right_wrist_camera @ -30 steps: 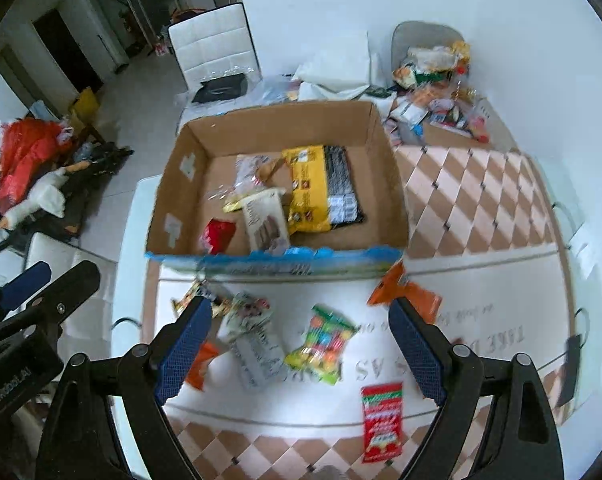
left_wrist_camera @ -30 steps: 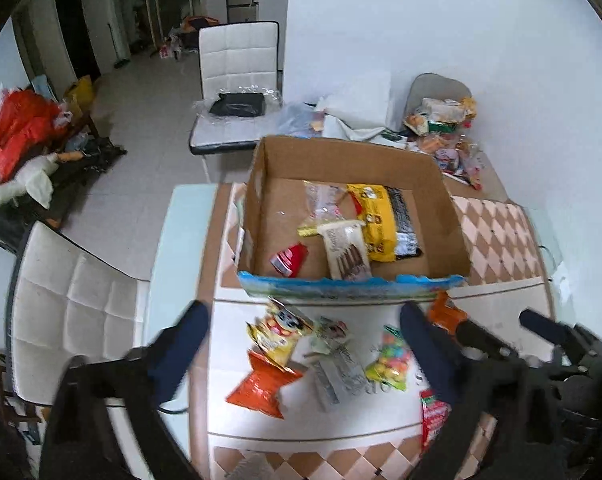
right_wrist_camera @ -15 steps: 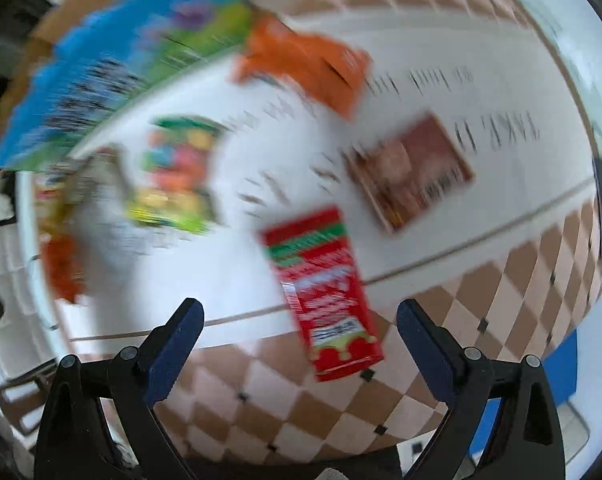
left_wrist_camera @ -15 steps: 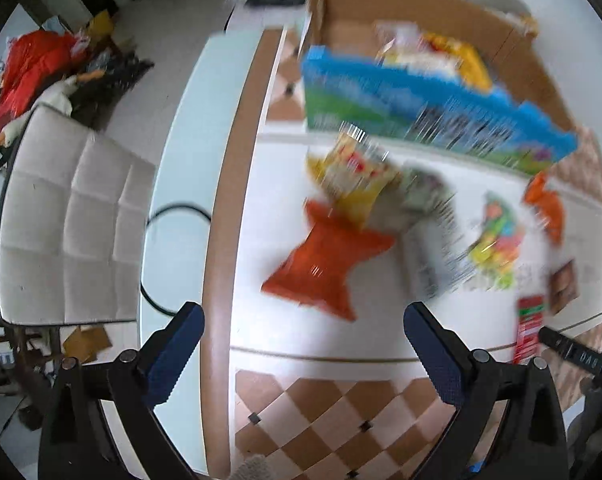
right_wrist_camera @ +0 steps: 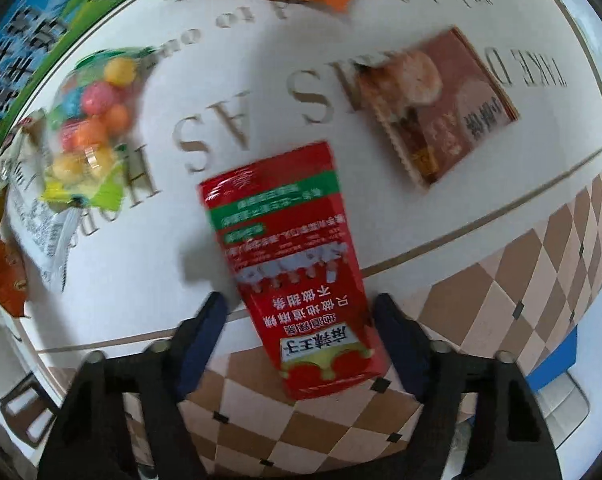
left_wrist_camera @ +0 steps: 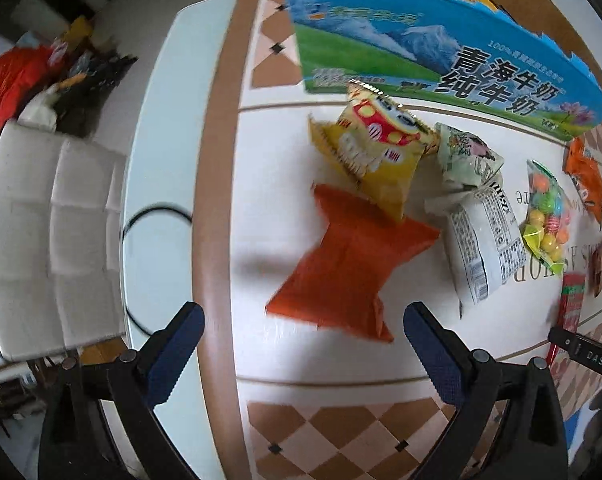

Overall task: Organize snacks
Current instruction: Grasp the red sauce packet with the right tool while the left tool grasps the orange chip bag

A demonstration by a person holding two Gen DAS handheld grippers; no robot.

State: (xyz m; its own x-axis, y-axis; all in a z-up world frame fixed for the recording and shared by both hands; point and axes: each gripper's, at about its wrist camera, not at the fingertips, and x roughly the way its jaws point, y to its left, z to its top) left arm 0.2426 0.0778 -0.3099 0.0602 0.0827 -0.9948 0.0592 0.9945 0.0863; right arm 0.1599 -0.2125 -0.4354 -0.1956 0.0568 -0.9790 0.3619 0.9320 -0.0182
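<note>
We hold two tongs pointing down at the desk (left_wrist_camera: 261, 208). The right tongs (right_wrist_camera: 297, 320) are closing around a red packet (right_wrist_camera: 297, 264) that lies flat between the two pads; the right pad looks to meet its edge, the left pad stands just clear, so the grip is not yet firm. Beyond those tongs, to the right, lies a brown packet (right_wrist_camera: 437, 104); to the left, a clear bag of coloured sweets (right_wrist_camera: 89, 120). The left tongs (left_wrist_camera: 301, 332) are spread wide and hold nothing. Just ahead of them, between the pads, lies an orange packet (left_wrist_camera: 353, 264). Farther ahead rests a yellow packet (left_wrist_camera: 373, 148), overlapping it, then a white packet (left_wrist_camera: 481, 240) to the right, and the cardboard box (left_wrist_camera: 421, 60) with its blue printed side.
</note>
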